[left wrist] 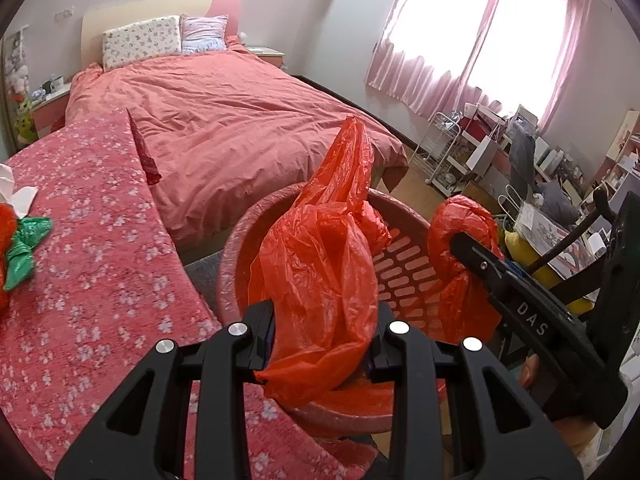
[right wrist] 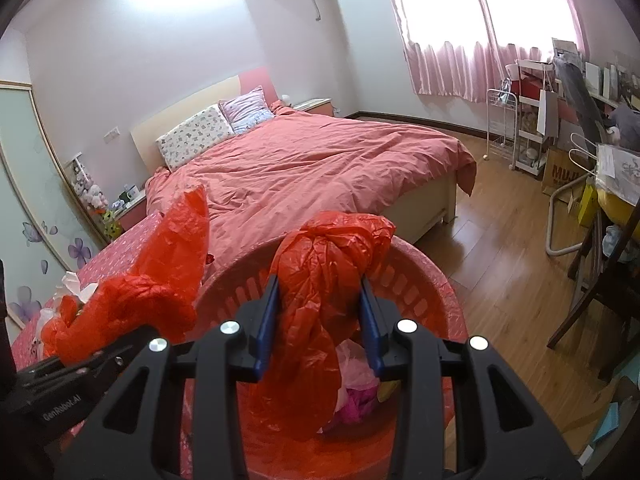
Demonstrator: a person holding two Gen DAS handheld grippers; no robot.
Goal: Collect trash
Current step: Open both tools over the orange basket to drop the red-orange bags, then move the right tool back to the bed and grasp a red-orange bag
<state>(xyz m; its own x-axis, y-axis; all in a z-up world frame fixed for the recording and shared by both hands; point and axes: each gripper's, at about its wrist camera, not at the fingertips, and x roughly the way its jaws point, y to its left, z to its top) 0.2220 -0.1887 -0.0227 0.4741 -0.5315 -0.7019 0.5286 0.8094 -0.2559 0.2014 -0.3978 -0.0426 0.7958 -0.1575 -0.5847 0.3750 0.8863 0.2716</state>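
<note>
Both grippers are clamped on the red bag liner [left wrist: 320,280] that sits in the red slotted bin [left wrist: 404,276]. Left gripper [left wrist: 324,344] pinches one bunched handle of the bag between its pads; right gripper [right wrist: 320,320] pinches the other, which looks twisted or knotted at the top. The bin stands between the flowered bench [left wrist: 100,260] and the wood floor [right wrist: 500,260], with the bed [left wrist: 240,120] behind.

Trash already in the bag: pink and white scraps [right wrist: 356,384] show low in the right wrist view. More loose stuff lies on the bench, green wrapper [left wrist: 24,248] and white tissue [left wrist: 16,192]; not sure if it counts as trash.

Risks:
- Thin plastic, so pulling the handles apart too hard likely tears it at the pinch points.
- Uneven lift tilts the bag mouth and scraps spill back out.
- The bag may snag on the bin rim and drag the light bin along or tip it.
- Grip is on bunched film only and could slip under load.
</note>
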